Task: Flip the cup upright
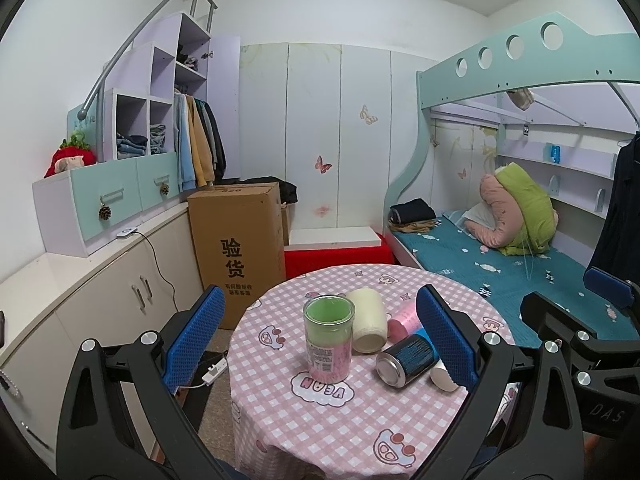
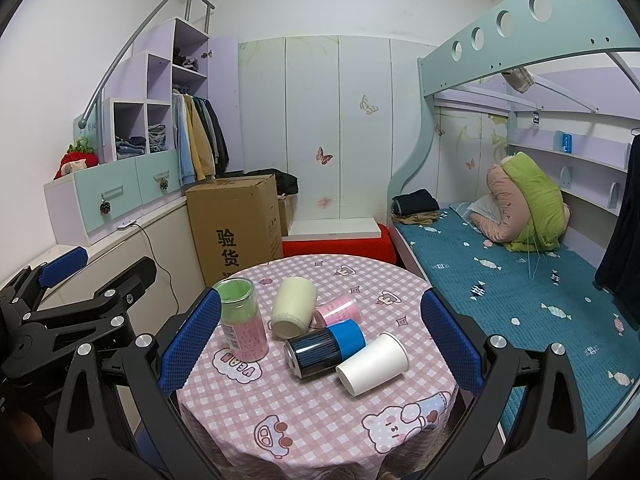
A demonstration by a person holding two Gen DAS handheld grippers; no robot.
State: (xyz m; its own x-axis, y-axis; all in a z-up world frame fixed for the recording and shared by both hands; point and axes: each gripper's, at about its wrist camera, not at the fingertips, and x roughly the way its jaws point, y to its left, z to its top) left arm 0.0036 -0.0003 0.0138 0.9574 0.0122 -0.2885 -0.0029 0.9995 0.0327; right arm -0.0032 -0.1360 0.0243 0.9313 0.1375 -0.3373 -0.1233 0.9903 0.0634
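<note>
Both the left gripper [image 1: 320, 344] and the right gripper [image 2: 320, 340] hover spread and empty above the round table [image 2: 320, 420], probably because four cups, among them the white paper cup [image 2: 372, 364], lie on their sides beside the upright green cup [image 2: 242, 324].

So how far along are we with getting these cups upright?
One looks done: the green-and-pink cup stands upright. Nothing is in hand; the left gripper and right gripper are both open. Left: the cream cup, pink cup, blue-black cup and white paper cup lie sideways.
</note>
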